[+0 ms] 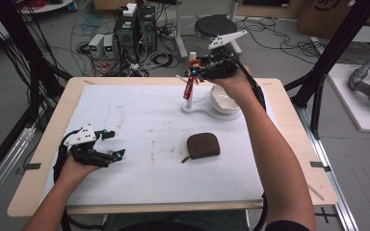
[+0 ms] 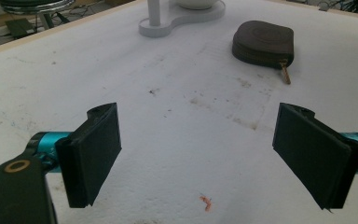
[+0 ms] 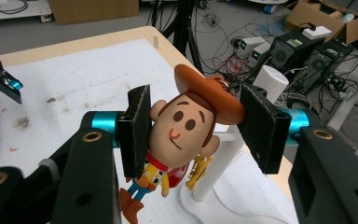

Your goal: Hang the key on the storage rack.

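A cowboy figure (image 3: 179, 133) with a brown hat, a yellow shirt and a key ring hangs in my right gripper (image 3: 198, 126), whose pads are shut on its head and hat brim. In the high view the figure (image 1: 189, 87) dangles right beside the post of a white stand (image 1: 196, 109) at the far side of the table, under the right gripper (image 1: 198, 70). The stand's post (image 3: 270, 80) rises just behind the figure. My left gripper (image 1: 116, 144) rests low at the table's near left, open, with nothing between its fingers (image 2: 95, 154).
A brown zip pouch (image 1: 203, 146) lies mid-table, right of centre, also ahead of the left gripper (image 2: 263, 43). A white bowl (image 1: 221, 102) sits on the stand's base. The white table cover (image 1: 139, 120) carries brown stains. Computers and cables crowd the floor beyond the table.
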`<state>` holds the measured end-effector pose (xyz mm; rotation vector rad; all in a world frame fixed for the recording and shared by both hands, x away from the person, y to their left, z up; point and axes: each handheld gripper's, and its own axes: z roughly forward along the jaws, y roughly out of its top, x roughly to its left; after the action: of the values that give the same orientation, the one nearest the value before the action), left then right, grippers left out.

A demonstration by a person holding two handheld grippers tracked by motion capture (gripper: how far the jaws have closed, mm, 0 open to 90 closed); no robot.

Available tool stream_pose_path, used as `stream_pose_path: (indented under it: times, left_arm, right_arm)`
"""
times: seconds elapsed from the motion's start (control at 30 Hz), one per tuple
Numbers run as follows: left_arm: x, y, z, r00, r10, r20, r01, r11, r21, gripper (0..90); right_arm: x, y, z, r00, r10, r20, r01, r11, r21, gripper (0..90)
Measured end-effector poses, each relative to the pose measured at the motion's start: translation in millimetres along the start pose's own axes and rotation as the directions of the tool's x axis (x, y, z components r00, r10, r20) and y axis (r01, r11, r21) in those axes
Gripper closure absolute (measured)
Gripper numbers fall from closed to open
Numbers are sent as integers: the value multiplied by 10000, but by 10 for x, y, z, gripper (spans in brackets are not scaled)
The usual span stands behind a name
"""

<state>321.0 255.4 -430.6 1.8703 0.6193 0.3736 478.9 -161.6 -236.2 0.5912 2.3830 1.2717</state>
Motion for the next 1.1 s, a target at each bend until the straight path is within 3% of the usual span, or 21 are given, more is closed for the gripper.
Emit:
stream_pose_path:
  times: [0.3,0.63,0.67,0.73,1.1]
  left_arm:
    - [-1,-3,-1,10000,9,3,-9,10000,-8,152]
    - [1,-8,0,10000,-28,10,28,10000,33,152]
    - [0,-8,-1,10000,-19,8,19,10000,24,151]
    - [2,-9,-1,10000,-42,7,42,10000,22,151]
    - [2,-2,10,10000,19,62,-19,10000,44,152]
  right_arm:
    - [-71,-81,71,9995,282,150,-285,9994,216,470]
    - [-130,-130,94,9965,715,437,-718,9974,52,457]
    - [-124,-142,74,9937,905,667,-889,9957,-269,391]
    - [-121,-148,42,9931,907,746,-871,9949,-505,378]
    - [-34,-264,-173,9935,744,860,-681,9949,-745,309]
